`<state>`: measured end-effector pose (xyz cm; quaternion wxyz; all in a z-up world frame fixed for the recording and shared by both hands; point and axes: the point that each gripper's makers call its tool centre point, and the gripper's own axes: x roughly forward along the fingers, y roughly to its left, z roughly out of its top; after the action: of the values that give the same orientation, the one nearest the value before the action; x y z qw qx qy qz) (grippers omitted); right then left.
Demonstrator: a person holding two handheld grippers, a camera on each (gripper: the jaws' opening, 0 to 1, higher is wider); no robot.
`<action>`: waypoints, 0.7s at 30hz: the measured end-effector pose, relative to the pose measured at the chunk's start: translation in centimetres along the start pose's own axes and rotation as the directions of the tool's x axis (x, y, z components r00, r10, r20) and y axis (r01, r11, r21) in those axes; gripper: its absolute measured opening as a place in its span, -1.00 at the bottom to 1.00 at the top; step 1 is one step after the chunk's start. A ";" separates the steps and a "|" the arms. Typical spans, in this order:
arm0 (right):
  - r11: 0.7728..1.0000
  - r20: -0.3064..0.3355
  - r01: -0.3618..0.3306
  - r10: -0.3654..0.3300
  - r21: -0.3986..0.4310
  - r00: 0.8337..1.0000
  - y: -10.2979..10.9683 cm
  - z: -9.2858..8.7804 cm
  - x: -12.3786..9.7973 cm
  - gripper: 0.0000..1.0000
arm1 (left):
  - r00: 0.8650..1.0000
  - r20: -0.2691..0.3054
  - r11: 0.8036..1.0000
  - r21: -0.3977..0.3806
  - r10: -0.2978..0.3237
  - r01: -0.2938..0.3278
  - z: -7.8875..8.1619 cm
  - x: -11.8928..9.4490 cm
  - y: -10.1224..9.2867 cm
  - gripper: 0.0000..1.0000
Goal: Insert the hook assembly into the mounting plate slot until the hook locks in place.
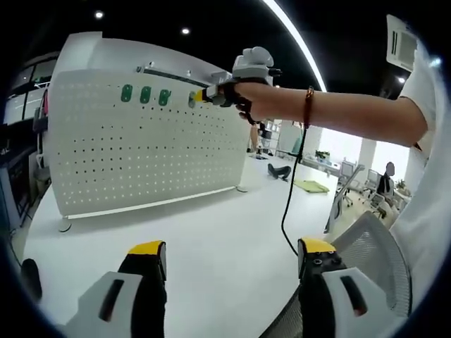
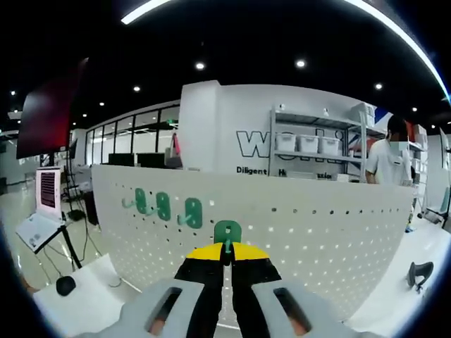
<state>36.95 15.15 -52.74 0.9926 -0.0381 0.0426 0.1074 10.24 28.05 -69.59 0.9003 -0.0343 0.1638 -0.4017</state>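
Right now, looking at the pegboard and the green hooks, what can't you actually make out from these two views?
- Whether the held green hook is seated in the pegboard: in the right gripper view the right gripper covers its lower part.
- The same hook in the left gripper view: too small, hidden behind the right gripper and the hand.
- Locking of the three mounted hooks: their backs face the board.
- Pegboard's base in the right gripper view: the gripper's body covers it.

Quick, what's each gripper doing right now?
Left gripper: open, holding nothing.
Right gripper: shut on the green hook at the pegboard.
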 end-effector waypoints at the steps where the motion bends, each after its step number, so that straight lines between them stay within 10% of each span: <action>1: 1.000 -0.001 0.000 0.000 0.000 1.000 0.1 0.0 0.1 -0.98 | 1.000 -0.003 1.000 0.001 0.001 -0.001 -0.1 0.0 0.1 0.56; 21: 1.000 0.007 0.029 -0.029 0.012 1.000 -0.1 0.9 2.2 -0.98 | 1.000 -0.010 1.000 -0.007 0.025 -0.025 -0.5 -0.5 1.0 0.55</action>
<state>39.15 15.56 -52.06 0.9944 -0.0323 0.0391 0.0930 10.46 29.17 -70.15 0.9044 -0.0336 0.1700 -0.3898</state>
